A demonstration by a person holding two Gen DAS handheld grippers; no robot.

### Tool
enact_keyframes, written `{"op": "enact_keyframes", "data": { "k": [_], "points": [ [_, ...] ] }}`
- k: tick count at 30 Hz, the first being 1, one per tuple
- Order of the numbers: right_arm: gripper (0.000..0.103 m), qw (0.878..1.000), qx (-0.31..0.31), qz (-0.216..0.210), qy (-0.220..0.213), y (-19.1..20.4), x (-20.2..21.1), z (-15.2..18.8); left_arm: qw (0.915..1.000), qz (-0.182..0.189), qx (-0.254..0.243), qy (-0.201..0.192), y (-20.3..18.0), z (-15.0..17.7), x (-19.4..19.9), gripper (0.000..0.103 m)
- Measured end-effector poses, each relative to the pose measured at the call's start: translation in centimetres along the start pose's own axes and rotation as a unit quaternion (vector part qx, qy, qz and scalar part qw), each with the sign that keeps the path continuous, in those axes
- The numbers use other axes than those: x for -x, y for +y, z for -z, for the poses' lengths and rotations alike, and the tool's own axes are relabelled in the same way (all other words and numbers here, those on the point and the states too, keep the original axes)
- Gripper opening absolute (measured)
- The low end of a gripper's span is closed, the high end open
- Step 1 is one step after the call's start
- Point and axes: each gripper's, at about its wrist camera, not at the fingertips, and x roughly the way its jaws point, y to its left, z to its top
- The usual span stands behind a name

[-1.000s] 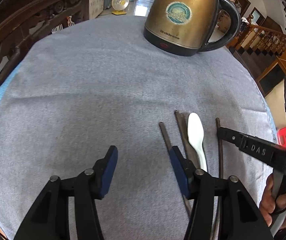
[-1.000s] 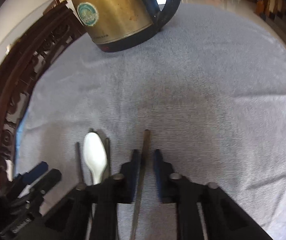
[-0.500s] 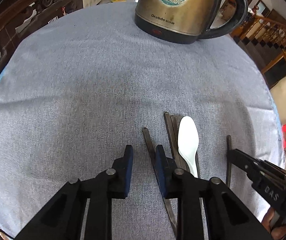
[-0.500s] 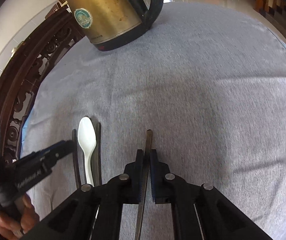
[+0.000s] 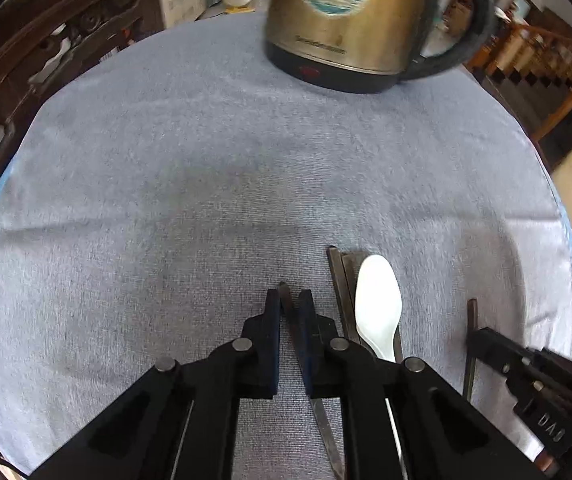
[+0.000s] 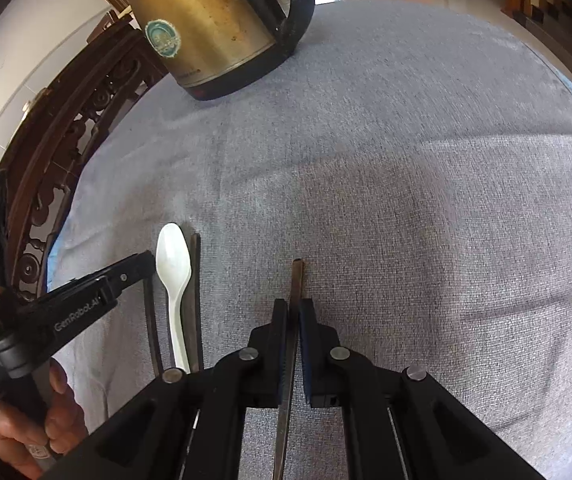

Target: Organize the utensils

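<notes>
Two grippers each pinch a dark chopstick on the grey cloth [image 5: 205,184]. The left gripper [image 5: 288,300], whose jaws have just been closing, clamps the leftmost chopstick [image 5: 284,293]; its lower length is hidden by the fingers. Only the right wrist view shows the right gripper [image 6: 292,308] clamped on the rightmost chopstick [image 6: 297,276]. Between lies a white spoon [image 5: 378,300] on two more chopsticks [image 5: 340,276]. Farther off stands a brass kettle [image 5: 350,20], its top cut off.

kettle [image 5: 350,28] behind | spoon [image 5: 378,304] between chopsticks [image 5: 340,280] on cloth [image 5: 165,200]
</notes>
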Motion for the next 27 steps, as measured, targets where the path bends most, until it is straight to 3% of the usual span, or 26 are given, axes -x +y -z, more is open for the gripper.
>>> {"op": "enact_keyframes", "data": {
  "k": [3,7,18,23,27],
  "points": [
    [0.007,1.000,-0.002,-0.008,-0.002,-0.3,0.4,0.4,0.9994,-0.002,-0.034,-0.002,-0.2,0.6,0.1,0.006],
    [0.007,1.000,0.002,-0.025,-0.019,-0.4,1.6,0.9,0.9993,0.001,-0.036,-0.004,0.8,1.8,1.0,0.005],
    [0.006,0.991,0.009,-0.066,-0.114,-0.8,8.6,3.4,0.9933,0.032,-0.035,-0.105,2.8,6.5,10.0,0.005],
    [0.006,0.988,0.008,-0.073,-0.137,-1.2,11.5,5.3,0.9930,0.048,-0.017,-0.107,4.1,6.8,11.5,0.005],
    [0.006,0.987,0.002,-0.078,-0.143,-1.6,12.0,6.2,0.9956,0.056,-0.005,-0.075,4.6,6.6,10.1,0.005]
  ]
}}
